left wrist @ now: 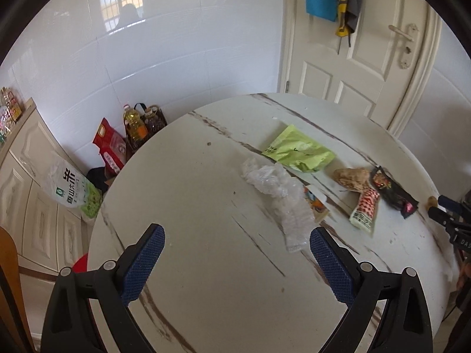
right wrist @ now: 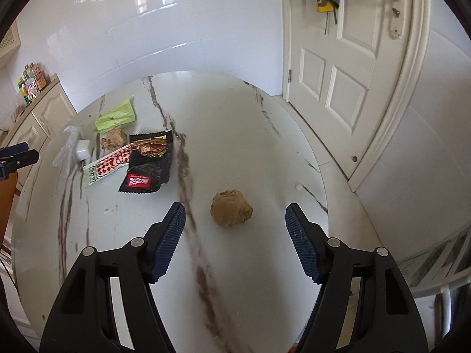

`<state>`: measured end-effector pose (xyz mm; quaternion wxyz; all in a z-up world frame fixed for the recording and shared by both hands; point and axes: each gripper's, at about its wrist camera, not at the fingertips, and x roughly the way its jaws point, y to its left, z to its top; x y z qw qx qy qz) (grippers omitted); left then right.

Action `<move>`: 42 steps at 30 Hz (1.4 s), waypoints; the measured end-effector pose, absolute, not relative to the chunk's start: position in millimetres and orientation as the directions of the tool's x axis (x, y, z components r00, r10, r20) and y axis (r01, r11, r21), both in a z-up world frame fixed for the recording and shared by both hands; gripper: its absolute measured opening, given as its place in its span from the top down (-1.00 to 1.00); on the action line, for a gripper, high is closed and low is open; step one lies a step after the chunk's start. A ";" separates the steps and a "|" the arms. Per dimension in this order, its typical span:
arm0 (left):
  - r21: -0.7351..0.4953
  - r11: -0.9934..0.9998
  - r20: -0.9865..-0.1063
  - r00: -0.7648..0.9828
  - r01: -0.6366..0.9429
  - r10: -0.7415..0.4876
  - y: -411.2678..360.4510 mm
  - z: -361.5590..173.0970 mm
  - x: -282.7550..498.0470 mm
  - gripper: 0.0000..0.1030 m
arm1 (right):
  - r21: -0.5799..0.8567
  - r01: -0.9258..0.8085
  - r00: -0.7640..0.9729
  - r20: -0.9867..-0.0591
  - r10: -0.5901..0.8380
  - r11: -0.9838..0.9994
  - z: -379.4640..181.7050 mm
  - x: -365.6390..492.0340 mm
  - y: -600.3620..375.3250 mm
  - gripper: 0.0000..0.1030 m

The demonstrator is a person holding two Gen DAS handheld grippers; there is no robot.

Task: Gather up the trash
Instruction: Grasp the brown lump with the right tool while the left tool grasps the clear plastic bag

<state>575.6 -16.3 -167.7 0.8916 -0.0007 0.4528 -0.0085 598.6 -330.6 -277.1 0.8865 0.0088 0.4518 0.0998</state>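
Brown paper ball (right wrist: 231,208) on marbled table (right wrist: 235,117), beyond open, empty right gripper (right wrist: 235,220); left gripper (left wrist: 237,241) open beside clear plastic wrap (left wrist: 276,194).

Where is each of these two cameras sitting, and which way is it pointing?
Left wrist: rides on the left gripper, looking down along its open fingers at the round table and clear plastic wrap; the right gripper shows at the right edge.
Right wrist: rides on the right gripper, open, facing a brown paper ball; the left gripper's tip shows at the left edge.
Shared: table, green wrapper, black snack bag, white door.
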 end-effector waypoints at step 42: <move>-0.103 0.981 -0.768 0.614 0.165 -0.184 -72.1 -162.2 571.6 0.76 | 0.233 -0.265 0.617 -0.705 0.351 0.936 -244.0 520.9 -347.0 0.46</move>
